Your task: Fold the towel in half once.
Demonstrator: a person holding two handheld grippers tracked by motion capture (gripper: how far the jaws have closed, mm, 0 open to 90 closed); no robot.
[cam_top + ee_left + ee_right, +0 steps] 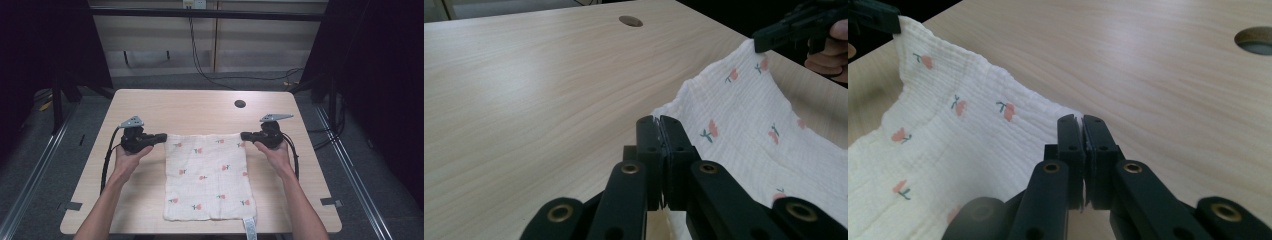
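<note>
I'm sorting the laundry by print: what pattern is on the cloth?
The cloth is cream-white with small pink flowers on dark green stems, clearest in the right gripper view.

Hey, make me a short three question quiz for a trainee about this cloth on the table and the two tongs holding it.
1. True or false: the left tongs are shut on a corner of the cloth.
2. Which edge of the cloth do the right tongs and the left tongs hold? A) the far edge B) the near edge C) the edge with the tag
3. Fill in: the dark round hole in the table lies nearer the ___ tongs.

Key:
1. True; a far corner is pinched between its jaws.
2. A; each tongs grips one far corner, and the tag hangs at the near edge.
3. Right.
</note>
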